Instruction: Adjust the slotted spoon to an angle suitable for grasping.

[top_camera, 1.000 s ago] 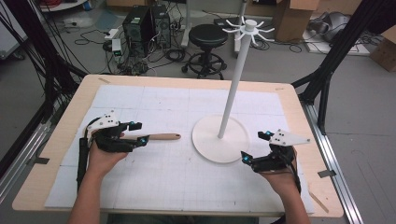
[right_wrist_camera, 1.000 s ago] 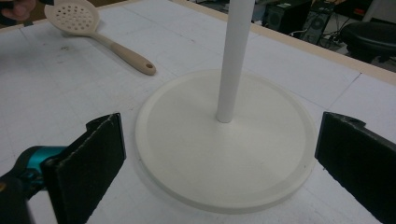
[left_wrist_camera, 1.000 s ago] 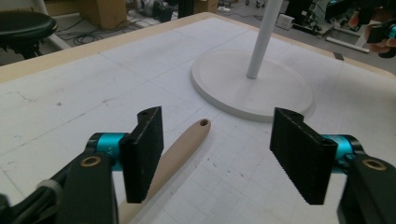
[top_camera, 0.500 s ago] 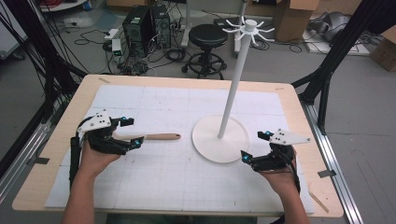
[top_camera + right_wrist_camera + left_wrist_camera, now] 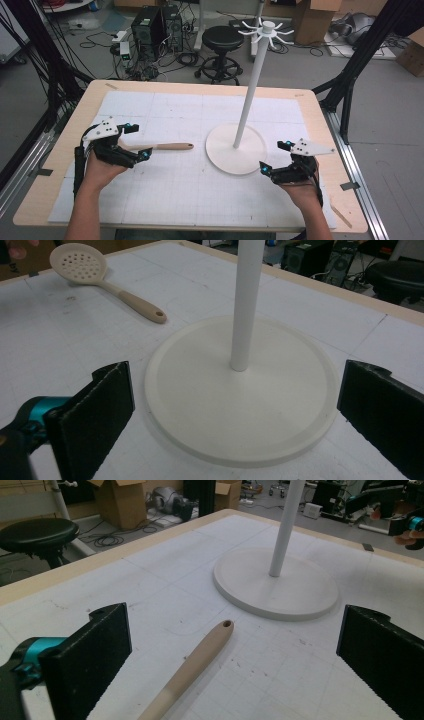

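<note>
A beige skimmer spoon (image 5: 80, 262) with a perforated head lies flat on the white mat, its handle (image 5: 167, 146) pointing at the stand. My left gripper (image 5: 138, 141) is open and straddles the handle (image 5: 192, 667) without touching it. In the high view that gripper and hand hide the spoon's head. A white stand with a round base (image 5: 235, 150) and a tall pole (image 5: 250, 90) with hooks on top rises mid-table. My right gripper (image 5: 275, 156) is open and holds nothing, just right of the base (image 5: 240, 395).
The white gridded mat (image 5: 190, 115) covers a wooden table (image 5: 320, 107). The other hand's gripper (image 5: 407, 520) appears far off in the left gripper view. Beyond the table are a black stool (image 5: 222, 37), computer towers, cables and cardboard boxes.
My left gripper has shifted slightly left and its jaws now stand wider around the spoon handle. The spoon, the stand and my right gripper have stayed put.
</note>
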A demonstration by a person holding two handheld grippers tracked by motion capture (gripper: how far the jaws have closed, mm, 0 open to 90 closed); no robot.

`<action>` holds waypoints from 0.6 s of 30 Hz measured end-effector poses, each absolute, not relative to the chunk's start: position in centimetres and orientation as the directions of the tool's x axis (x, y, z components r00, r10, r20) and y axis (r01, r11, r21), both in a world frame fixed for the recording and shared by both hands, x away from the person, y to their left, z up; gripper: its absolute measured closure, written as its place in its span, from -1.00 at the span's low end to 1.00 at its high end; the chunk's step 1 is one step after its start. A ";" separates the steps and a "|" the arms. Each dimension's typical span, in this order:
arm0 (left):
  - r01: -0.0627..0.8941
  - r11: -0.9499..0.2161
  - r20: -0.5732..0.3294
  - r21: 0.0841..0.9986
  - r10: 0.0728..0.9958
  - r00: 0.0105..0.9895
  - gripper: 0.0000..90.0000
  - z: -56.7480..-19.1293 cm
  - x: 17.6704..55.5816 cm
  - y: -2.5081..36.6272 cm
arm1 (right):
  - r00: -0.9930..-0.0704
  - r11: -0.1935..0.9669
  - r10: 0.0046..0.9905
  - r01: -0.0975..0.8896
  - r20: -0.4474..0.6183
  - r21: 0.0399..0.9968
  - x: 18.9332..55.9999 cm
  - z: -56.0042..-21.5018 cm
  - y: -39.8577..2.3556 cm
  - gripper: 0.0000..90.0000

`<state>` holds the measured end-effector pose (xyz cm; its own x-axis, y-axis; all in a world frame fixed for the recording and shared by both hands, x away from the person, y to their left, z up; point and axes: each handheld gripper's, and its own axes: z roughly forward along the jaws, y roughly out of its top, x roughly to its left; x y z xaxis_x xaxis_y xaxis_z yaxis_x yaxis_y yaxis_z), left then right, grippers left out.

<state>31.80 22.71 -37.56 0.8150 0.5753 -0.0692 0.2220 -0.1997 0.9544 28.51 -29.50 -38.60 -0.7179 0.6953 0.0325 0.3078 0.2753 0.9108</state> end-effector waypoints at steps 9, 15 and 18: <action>0.223 -0.203 -0.070 0.953 0.573 0.817 -0.96 -37.6 31.9 22.7 | -0.717 0.276 0.696 0.306 0.030 0.911 28.6 -38.5 -29.4 -0.99; 0.226 -0.212 -0.067 0.951 0.571 0.818 -0.96 -37.7 32.0 22.6 | -0.719 0.285 0.695 0.314 0.031 0.906 28.7 -38.7 -29.1 -0.99; 0.234 -0.216 -0.072 0.948 0.570 0.819 -0.96 -37.8 32.1 22.5 | -0.722 0.290 0.692 0.311 0.026 0.905 28.6 -38.7 -29.0 -0.99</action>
